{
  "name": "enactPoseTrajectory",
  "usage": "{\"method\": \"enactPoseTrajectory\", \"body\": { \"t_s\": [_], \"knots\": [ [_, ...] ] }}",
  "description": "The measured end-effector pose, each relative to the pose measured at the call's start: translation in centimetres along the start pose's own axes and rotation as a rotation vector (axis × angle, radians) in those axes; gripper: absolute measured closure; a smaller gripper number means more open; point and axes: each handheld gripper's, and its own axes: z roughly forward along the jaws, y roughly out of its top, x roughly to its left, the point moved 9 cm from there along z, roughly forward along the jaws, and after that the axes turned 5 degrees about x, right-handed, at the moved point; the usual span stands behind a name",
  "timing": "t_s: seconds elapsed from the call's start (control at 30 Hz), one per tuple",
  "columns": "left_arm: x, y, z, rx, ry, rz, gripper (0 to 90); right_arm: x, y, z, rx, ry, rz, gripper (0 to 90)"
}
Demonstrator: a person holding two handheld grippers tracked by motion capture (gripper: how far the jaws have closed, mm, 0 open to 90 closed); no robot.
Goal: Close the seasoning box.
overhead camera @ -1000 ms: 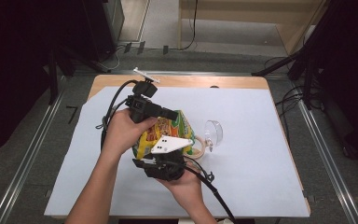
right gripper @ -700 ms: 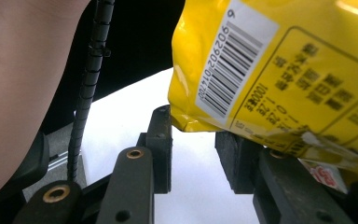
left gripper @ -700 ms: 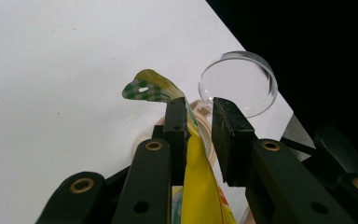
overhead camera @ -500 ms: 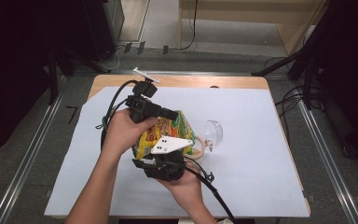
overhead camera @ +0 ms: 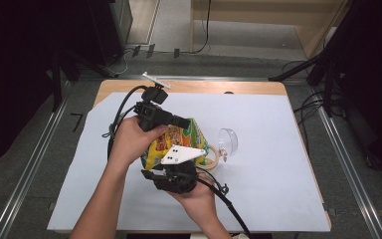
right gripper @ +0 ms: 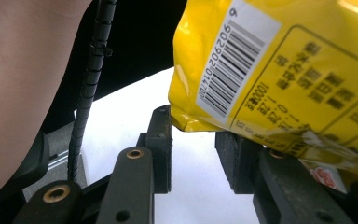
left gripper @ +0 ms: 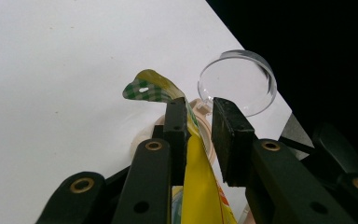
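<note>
A yellow and green snack bag (overhead camera: 176,139) stands on the white sheet between my two grippers. My left gripper (overhead camera: 181,122) reaches in from the bag's upper left. In the left gripper view the bag's top edge (left gripper: 200,186) runs between the jaws of this gripper (left gripper: 199,103); it lies against the left jaw with a thin gap to the right one. My right gripper (overhead camera: 178,167) sits under the bag's near side. In its own view that gripper (right gripper: 193,123) is open, and the barcode side of the bag (right gripper: 279,70) hangs over its right jaw.
A clear round lid (overhead camera: 227,141) (left gripper: 237,81) lies just right of the bag, beside a beige ring-shaped piece (overhead camera: 210,158). The white sheet (overhead camera: 268,149) covers most of the wooden table (overhead camera: 204,87). Black cables trail from both grippers.
</note>
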Motion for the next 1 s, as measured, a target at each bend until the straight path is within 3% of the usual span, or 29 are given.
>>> {"method": "enactPoseTrajectory", "body": {
  "t_s": [1.0],
  "knots": [
    [0.09, -0.05, 0.03, 0.003, -0.010, -0.006, 76.0, 0.04, -0.04, 0.05, 0.002, 0.001, -0.002, 68.7]
  ]
}}
